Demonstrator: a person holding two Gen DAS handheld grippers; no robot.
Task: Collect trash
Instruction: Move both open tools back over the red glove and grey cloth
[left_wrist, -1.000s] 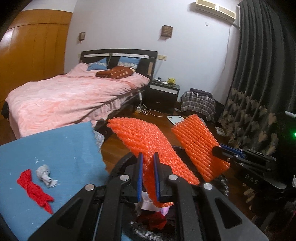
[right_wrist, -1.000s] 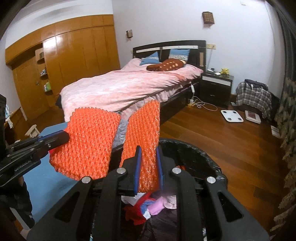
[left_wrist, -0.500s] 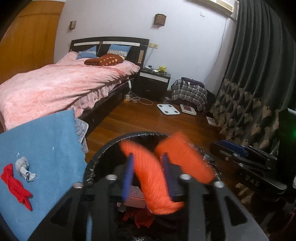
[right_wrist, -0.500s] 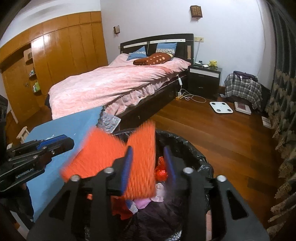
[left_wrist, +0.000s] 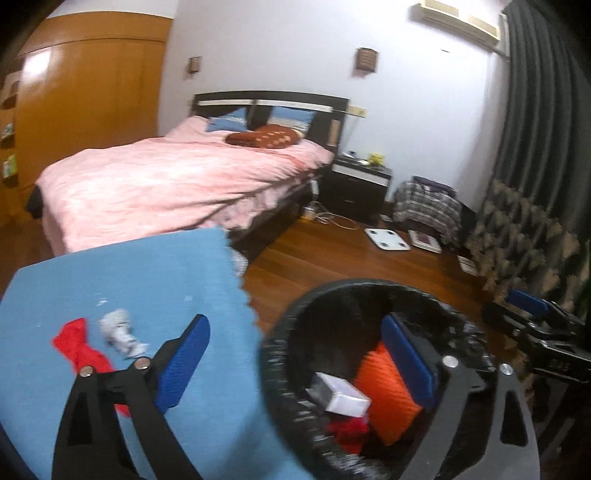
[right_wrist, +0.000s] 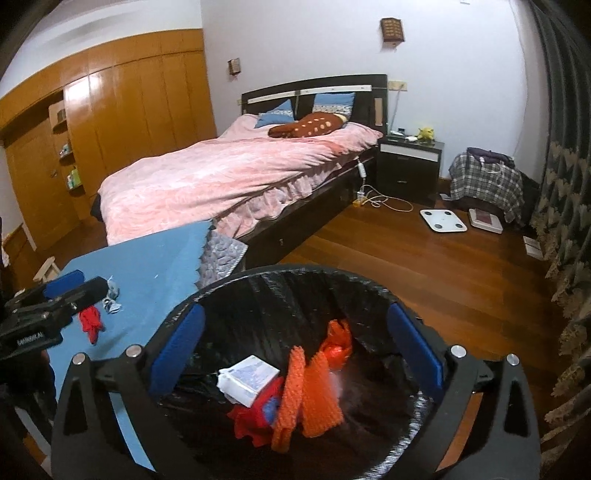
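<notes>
Trash bin (right_wrist: 236, 284) beneath both wide-spread tongs (right_wrist: 295, 354)

1. The trash bin (right_wrist: 373, 286) stood on the wooden floor (right_wrist: 424, 273), just right of the cloth-covered table (right_wrist: 147, 266).
2. In the bin lay the bubble wrap sheets (right_wrist: 310, 398), a small box (right_wrist: 247, 378) left of them and a crumpled wrapper (right_wrist: 338, 347) behind them.
3. On the table a twisted wrapper (left_wrist: 83, 349) lay beside a crumpled tissue (left_wrist: 120, 332), the tissue to its right.
4. The bed (right_wrist: 229, 177) stood behind the table, with a nightstand (right_wrist: 408, 166) to its right.
5. A bathroom scale (right_wrist: 442, 220) lay on the floor before the nightstand, left of a draped bag (right_wrist: 485, 181).
6. A curtain (right_wrist: 561, 206) hung at the far right, a wardrobe (right_wrist: 129, 122) at the far left.
</notes>
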